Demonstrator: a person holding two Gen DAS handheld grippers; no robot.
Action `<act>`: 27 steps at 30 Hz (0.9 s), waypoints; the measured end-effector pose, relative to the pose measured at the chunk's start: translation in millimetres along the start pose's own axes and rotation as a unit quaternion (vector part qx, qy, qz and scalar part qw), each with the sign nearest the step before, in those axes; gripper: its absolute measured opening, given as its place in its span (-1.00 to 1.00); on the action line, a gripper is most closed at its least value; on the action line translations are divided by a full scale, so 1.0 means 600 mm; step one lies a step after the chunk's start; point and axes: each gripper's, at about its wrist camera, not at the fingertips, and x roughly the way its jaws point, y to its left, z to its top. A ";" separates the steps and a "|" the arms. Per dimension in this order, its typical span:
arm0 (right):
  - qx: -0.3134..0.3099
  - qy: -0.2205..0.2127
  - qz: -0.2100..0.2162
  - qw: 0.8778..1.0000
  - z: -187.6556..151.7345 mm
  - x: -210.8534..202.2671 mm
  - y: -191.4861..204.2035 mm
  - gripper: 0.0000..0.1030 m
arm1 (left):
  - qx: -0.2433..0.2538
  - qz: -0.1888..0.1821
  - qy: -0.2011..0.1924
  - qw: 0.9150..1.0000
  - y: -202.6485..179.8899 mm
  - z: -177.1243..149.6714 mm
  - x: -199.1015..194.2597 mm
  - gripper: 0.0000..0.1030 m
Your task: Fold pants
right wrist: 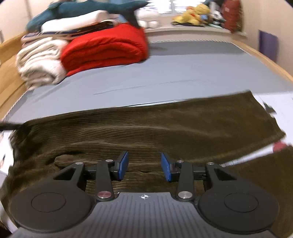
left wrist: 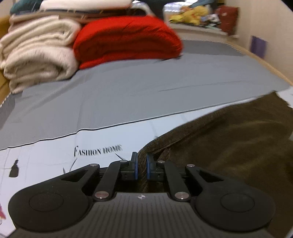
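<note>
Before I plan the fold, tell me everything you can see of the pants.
The pants are dark olive-brown, ribbed like corduroy, and lie spread flat and slightly rumpled across the bed. The left gripper is nearly shut on an edge fold; the right gripper hangs open over them.

Pants [right wrist: 146, 128] cut off at lower frame edges, red blanket [left wrist: 128, 40] motion-blurred, windowsill toys [right wrist: 192, 14] indistinct

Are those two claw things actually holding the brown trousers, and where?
The left gripper pinches an edge of the brown pants. The right gripper is open above them, holding nothing.
</note>
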 end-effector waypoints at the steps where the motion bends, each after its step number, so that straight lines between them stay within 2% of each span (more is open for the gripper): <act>1: 0.018 0.002 -0.004 1.000 -0.004 -0.004 -0.010 -0.19 | 0.005 -0.009 -0.004 1.000 -0.009 -0.017 -0.034 -0.83; 5: 0.074 -0.002 -0.006 0.997 -0.021 -0.026 -0.045 -0.20 | -0.004 -0.051 0.004 0.999 -0.046 -0.123 -0.143 -0.84; 7: 0.095 -0.005 -0.008 0.995 -0.030 -0.038 -0.058 -0.20 | -0.004 -0.062 0.025 0.998 -0.064 -0.188 -0.154 -0.82; 9: 0.112 -0.007 -0.007 0.994 -0.040 -0.047 -0.072 -0.20 | 0.016 -0.046 0.062 0.997 -0.081 -0.205 -0.150 -0.75; 10: 0.120 -0.004 -0.011 0.993 -0.046 -0.049 -0.080 -0.20 | 0.007 -0.036 0.045 0.998 -0.079 -0.204 -0.161 -0.49; 11: 0.130 -0.001 -0.011 0.991 -0.050 -0.050 -0.089 -0.20 | -0.026 -0.044 0.031 0.998 -0.063 -0.200 -0.170 -0.26; 12: 0.144 0.002 -0.008 0.990 -0.055 -0.051 -0.098 -0.20 | -0.087 -0.068 0.025 0.994 -0.037 -0.203 -0.177 -0.06; 14: 0.170 0.009 -0.001 0.985 -0.064 -0.051 -0.117 -0.20 | -0.188 -0.094 0.036 0.977 0.009 -0.219 -0.177 -0.10; 15: 0.180 0.010 0.001 0.984 -0.068 -0.051 -0.125 -0.20 | -0.239 -0.097 0.056 0.965 0.034 -0.232 -0.169 -0.11; 16: 0.187 0.011 0.002 0.982 -0.071 -0.050 -0.132 -0.20 | -0.273 -0.099 0.078 0.954 0.049 -0.239 -0.159 -0.14; 18: 0.186 0.009 0.000 0.983 -0.073 -0.051 -0.134 -0.20 | -0.335 -0.116 0.129 0.926 0.075 -0.258 -0.123 -0.14; 20: 0.176 0.006 -0.001 0.984 -0.074 -0.051 -0.136 -0.20 | -0.358 -0.112 0.168 0.912 0.086 -0.275 -0.088 -0.14; 23: 0.169 0.005 0.004 0.986 -0.076 -0.048 -0.138 -0.19 | -0.373 -0.108 0.178 0.904 0.098 -0.278 -0.058 -0.13; 27: 0.167 0.006 0.006 0.986 -0.070 -0.042 -0.138 -0.20 | -0.389 -0.104 0.153 0.903 0.108 -0.261 -0.047 0.00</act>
